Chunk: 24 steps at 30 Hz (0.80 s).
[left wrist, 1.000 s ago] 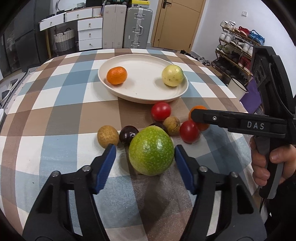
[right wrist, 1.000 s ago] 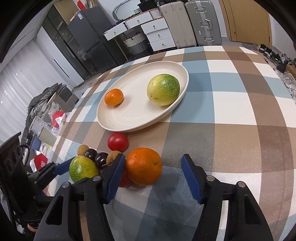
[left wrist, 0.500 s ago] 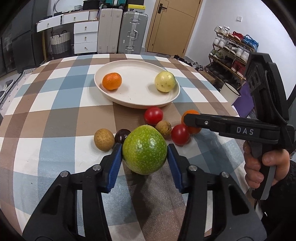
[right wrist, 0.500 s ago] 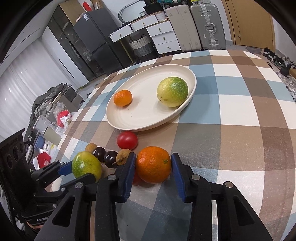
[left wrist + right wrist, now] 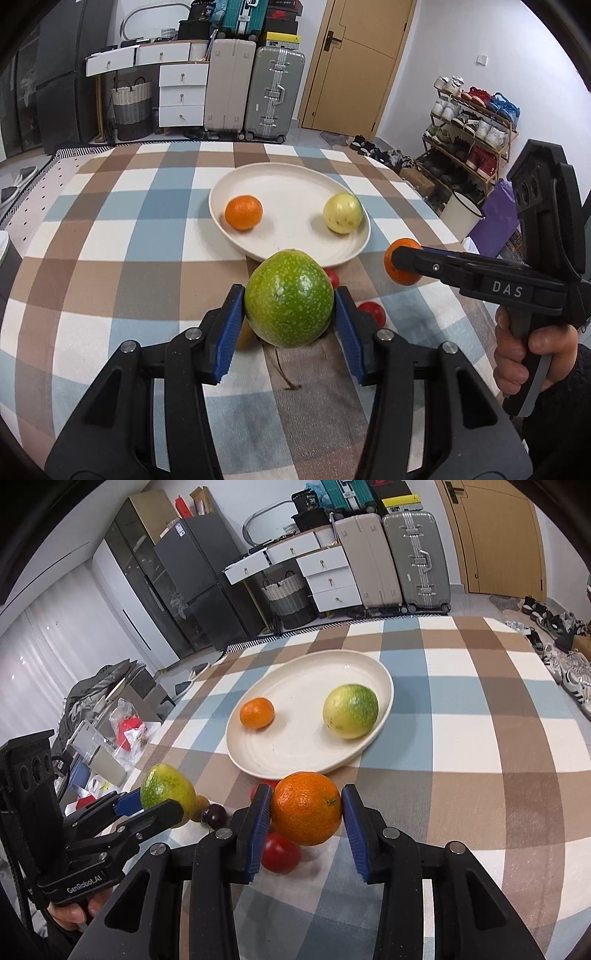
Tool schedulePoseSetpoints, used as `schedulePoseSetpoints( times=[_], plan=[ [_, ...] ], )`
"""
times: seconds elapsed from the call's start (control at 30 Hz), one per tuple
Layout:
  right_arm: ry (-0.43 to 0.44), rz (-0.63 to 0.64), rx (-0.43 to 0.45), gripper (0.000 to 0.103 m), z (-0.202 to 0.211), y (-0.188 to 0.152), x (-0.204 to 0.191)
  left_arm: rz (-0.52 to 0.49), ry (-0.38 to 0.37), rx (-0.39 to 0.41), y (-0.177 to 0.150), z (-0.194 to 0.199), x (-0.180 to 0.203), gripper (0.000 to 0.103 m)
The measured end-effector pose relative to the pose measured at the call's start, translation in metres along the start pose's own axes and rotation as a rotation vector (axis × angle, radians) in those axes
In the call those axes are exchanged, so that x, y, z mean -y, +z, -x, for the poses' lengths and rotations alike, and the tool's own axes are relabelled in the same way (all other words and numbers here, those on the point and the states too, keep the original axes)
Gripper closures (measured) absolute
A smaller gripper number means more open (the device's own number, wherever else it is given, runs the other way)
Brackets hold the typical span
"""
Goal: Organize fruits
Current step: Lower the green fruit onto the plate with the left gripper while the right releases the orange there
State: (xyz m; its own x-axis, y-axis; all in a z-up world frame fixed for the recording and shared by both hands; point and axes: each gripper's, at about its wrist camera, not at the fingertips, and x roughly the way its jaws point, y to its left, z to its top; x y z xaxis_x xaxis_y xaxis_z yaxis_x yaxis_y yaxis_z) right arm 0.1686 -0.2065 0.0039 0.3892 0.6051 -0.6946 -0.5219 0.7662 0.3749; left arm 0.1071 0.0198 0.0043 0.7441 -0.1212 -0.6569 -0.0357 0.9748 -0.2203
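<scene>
- Left gripper [image 5: 289, 320]: a second ago its blue pads stood apart either side of the big speckled green round fruit [image 5: 289, 298]; now both pads are clamped on it.
- Right gripper [image 5: 306, 821]: same change, pads gone from wide to pressed on the round orange mandarin [image 5: 306, 807].
- Both fruits sat on the blue-brown-white checked tablecloth [image 5: 110, 236] a second ago. Now they look lifted clear of it, near the front rim of the round cream plate [image 5: 291, 184] and hiding part of it in each view.
- Already on the plate: a smaller orange mandarin [image 5: 243, 212] on its left, a yellow-green round fruit [image 5: 342, 213] on its right, well apart.
- On the cloth below the grippers: two red cherry tomatoes [image 5: 279, 852], a dark purple small fruit [image 5: 215, 815], and a tan one mostly hidden behind the left pad.
- Read: pick stage looks done for both hands; carry and drop on the plate not yet done. The middle of the plate is free.
- Risk: round skins between flat pads could roll out.
</scene>
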Motion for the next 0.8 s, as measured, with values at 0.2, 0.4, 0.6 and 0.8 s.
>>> schedulePoseSetpoints(
  times=[0.2,0.4,0.6,0.8],
  plan=[
    [-0.002,0.024,0.024,0.064,0.004,0.011,-0.01,-0.018,0.005,0.026,0.015,0.002,0.0,0.057],
    [-0.005,0.042,0.046,0.064,0.007,0.023,-0.015,-0.039,0.012,0.054,0.03,0.004,0.002,0.057],
    [-0.012,0.046,0.064,0.064,0.011,0.033,-0.015,-0.048,0.017,0.072,0.042,0.002,0.001,0.057],
    [-0.016,0.056,0.077,0.064,0.01,0.044,-0.014,-0.054,0.024,0.076,0.053,-0.006,-0.001,0.057]
  ],
)
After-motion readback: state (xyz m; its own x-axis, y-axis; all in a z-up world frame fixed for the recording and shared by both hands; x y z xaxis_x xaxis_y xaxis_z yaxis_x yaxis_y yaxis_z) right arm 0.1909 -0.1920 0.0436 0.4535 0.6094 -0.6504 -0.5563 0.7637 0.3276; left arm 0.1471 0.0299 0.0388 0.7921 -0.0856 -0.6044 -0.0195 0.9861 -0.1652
